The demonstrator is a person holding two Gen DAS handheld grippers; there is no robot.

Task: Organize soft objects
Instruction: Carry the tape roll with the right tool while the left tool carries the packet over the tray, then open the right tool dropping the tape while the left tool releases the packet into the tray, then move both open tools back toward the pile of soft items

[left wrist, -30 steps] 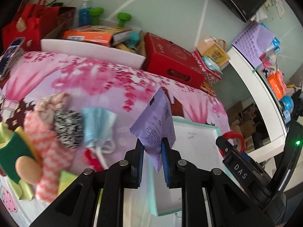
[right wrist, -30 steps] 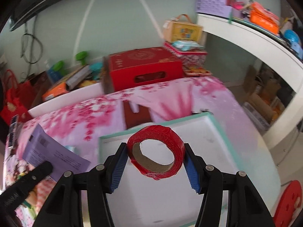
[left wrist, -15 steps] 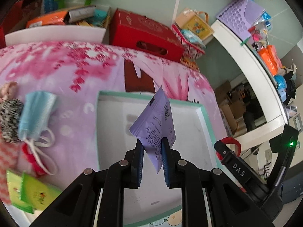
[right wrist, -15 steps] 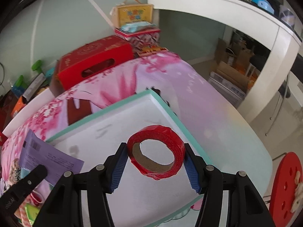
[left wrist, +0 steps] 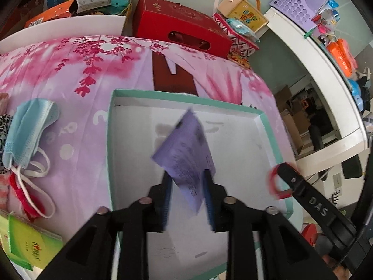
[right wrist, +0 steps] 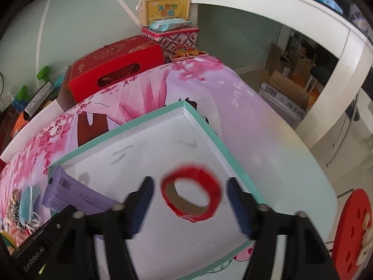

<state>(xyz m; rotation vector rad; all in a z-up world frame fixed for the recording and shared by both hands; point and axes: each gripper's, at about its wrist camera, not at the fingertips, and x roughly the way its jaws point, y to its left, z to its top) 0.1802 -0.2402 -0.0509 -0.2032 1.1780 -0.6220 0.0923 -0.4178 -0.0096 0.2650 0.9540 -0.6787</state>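
Two grippers hang over one white tray (left wrist: 109, 144) with a teal rim, which sits on a bench under a pink floral cloth (left wrist: 77, 70); both are positioned above the tray floor, presumably because the tray is the collecting spot for the soft items.

Left gripper (left wrist: 187, 184): jaws spread apart, blue pads clear on either side of a purple paper packet (left wrist: 184, 149); packet is motion-blurred and tilted, corner up, between the pads but not pinched as far as the left wrist view shows; reads as let go over the tray's middle, though I cannot tell if it touches the tray floor.

Right gripper (right wrist: 190, 200): jaws wide apart, a gap on both sides of the red tape roll (right wrist: 191, 196); roll is blurred, opening facing the camera, over the near right part of the tray; looks free of the pads, likely dropping or just landed; contact with the tray not clear.

Same packet shows in the right wrist view at the tray's left side (right wrist: 74, 196), near the left tool's body.

Left on the cloth outside the tray, well apart from it: a blue face mask (left wrist: 28, 130) with white ear loops, a leopard-print fabric piece (left wrist: 4, 128) at the frame edge, something red under the loops, a green packet (left wrist: 30, 242) near the lower left; judged as next candidates, since the tray holds only these two items so far.

Risk as I judge it: light packet could flutter onto the rim rather than lie flat.
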